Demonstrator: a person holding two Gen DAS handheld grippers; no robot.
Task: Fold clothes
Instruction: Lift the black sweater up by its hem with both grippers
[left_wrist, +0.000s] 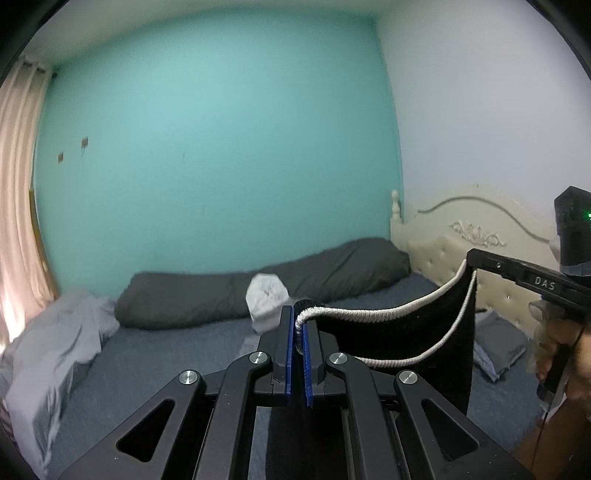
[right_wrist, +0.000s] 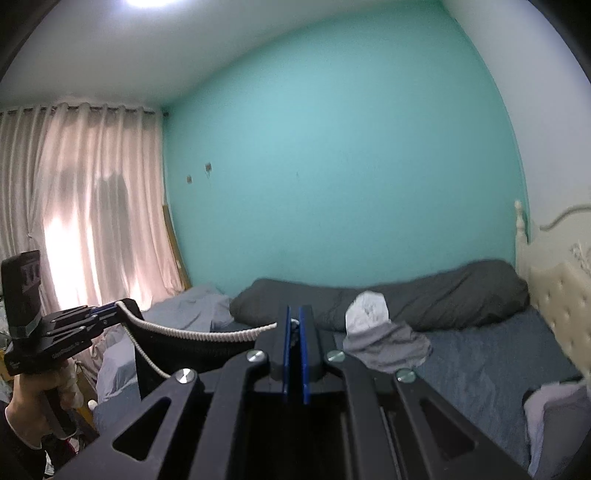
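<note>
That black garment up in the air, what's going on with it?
A person is holding the black garment stretched above the bed, one handheld gripper at each end of its white-trimmed edge. The left gripper and right gripper are both shut on it. Nothing is folded yet; it hangs between them, sagging in the middle.

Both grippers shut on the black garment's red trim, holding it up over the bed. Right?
No: the trim is white, not red, as the left wrist view shows. The left gripper and right gripper are both shut on the black garment, held above the bed.
</note>
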